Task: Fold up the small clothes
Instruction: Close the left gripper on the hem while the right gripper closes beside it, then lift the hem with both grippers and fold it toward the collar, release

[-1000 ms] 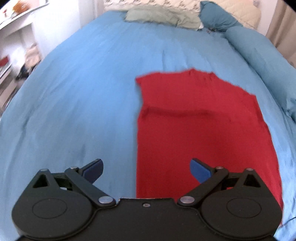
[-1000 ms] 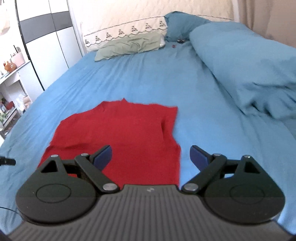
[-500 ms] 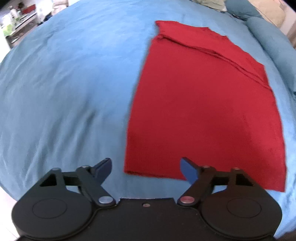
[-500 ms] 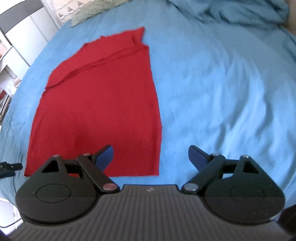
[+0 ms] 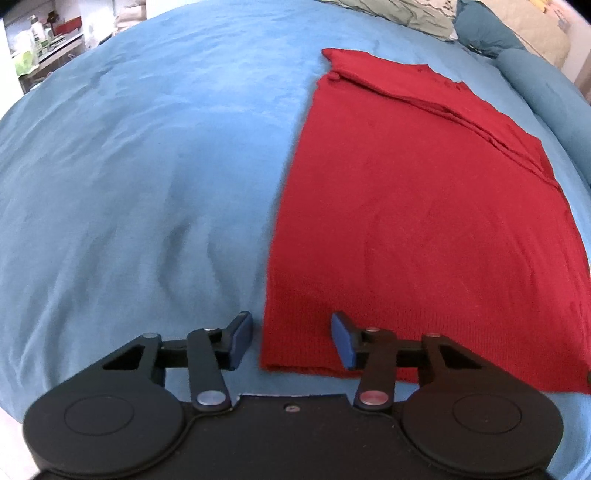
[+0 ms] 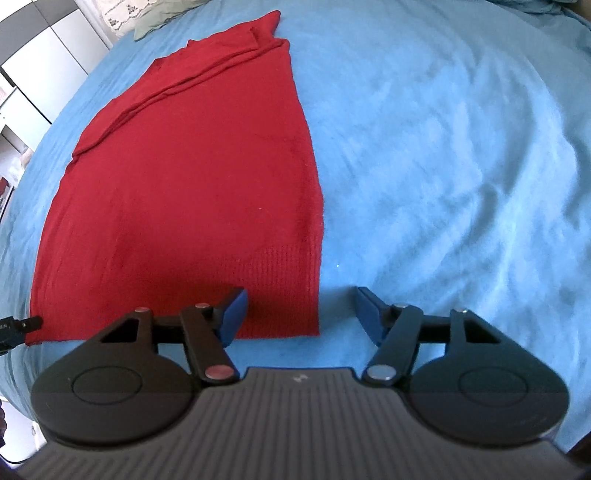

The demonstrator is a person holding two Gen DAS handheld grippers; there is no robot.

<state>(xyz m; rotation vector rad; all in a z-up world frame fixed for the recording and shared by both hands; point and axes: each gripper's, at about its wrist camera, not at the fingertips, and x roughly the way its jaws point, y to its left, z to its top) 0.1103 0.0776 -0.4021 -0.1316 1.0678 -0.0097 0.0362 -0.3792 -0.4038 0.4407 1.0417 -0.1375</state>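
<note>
A red knit garment (image 5: 424, 206) lies flat on the blue bed cover, folded into a long rectangle with its ribbed hem nearest me. It also shows in the right wrist view (image 6: 184, 177). My left gripper (image 5: 291, 341) is open and straddles the hem's near left corner, close above the cover. My right gripper (image 6: 299, 314) is open and straddles the hem's near right corner. The tip of the left gripper (image 6: 18, 326) shows at the left edge of the right wrist view.
The blue bed cover (image 5: 129, 166) spreads wide to the left and, in the right wrist view (image 6: 461, 147), to the right. Pillows (image 5: 406, 14) lie at the head. A rolled blue duvet (image 5: 546, 85) lies along the right. Shelves (image 5: 37, 40) stand far left.
Both grippers have pulled back from over the garment to its near hem and dropped lower, each now at a corner. Both stay open, the left a little narrower.
</note>
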